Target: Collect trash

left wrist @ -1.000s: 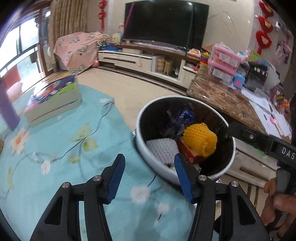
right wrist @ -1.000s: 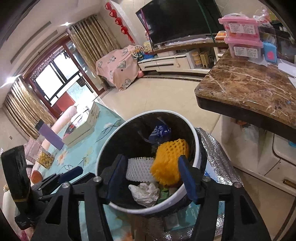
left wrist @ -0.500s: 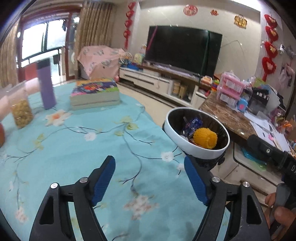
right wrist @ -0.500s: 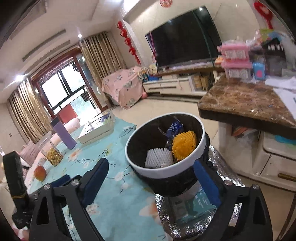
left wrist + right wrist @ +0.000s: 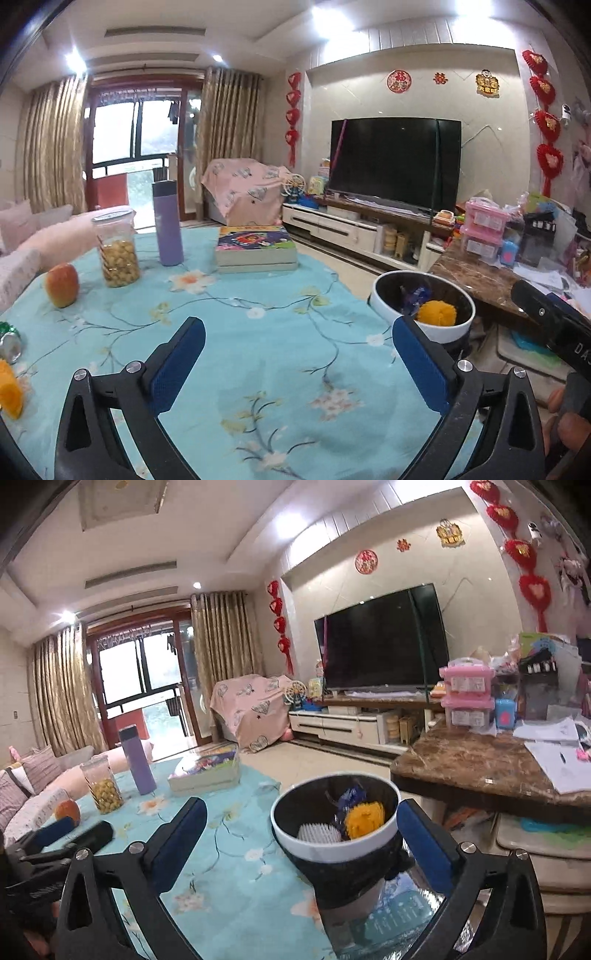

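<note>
The white-rimmed bin [image 5: 384, 310] with a black liner stands off the table's right edge. It holds a yellow foam net [image 5: 437, 314], a blue wrapper [image 5: 415, 295] and a white foam net [image 5: 319, 832]. My left gripper [image 5: 295, 332] hovers over the floral tablecloth [image 5: 277, 369], its jaws opening wide with nothing between them. My right gripper [image 5: 301, 808] faces the bin [image 5: 332, 845] from a short way back, jaws also opening and empty. A crushed can [image 5: 9, 341] and an orange scrap [image 5: 9, 391] lie at the table's left edge.
An apple [image 5: 62, 284], a jar of yellow snacks [image 5: 116, 251], a purple bottle [image 5: 168, 223] and stacked books [image 5: 256, 247] stand on the far side of the table. A cluttered marble counter [image 5: 480, 768] is to the right, beyond the bin.
Both grippers have drawn back from over the bin and tilted up toward the room. Their jaws have spread wider. The bin now looks smaller and farther off.
</note>
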Demonstrator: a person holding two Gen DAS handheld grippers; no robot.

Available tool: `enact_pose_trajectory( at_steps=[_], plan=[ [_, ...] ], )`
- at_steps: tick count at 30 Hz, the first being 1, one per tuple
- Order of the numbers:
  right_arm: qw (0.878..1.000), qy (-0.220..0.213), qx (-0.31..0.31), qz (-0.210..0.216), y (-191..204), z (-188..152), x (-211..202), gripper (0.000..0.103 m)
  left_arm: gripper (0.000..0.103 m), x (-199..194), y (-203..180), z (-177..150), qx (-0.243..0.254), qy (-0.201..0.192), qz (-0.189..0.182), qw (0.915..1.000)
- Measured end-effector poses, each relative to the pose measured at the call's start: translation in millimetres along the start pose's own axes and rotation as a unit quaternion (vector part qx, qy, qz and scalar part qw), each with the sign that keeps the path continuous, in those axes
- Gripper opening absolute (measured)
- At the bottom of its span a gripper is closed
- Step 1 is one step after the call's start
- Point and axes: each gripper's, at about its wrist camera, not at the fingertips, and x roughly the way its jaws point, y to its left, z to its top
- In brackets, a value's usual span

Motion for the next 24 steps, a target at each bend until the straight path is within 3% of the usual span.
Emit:
enact_pose_trajectory(
  at_steps=[5, 11, 24],
  plan=[
    [1.0, 0.003, 0.009, -0.011, 0.8, -15.7, 3.5, 0.103, 0.103, -7.8, -10.0, -17.0, 0.024, -0.007, 0.037, 0.999],
    [1.0, 0.015, -0.006, -0.016, 10.7, -24.9, 5.3, 0.103, 0.103, -5.3, -19.9, -18.0, 0.029, -0.02, 0.054, 0.9979],
    [0.999, 0.013, -0.024, -0.02, 19.0, -28.2, 2.9, 0.103, 0.103, 2.0, -10.8, -19.8, 0.023, -0.022, 0.055, 0.998]
  ],
)
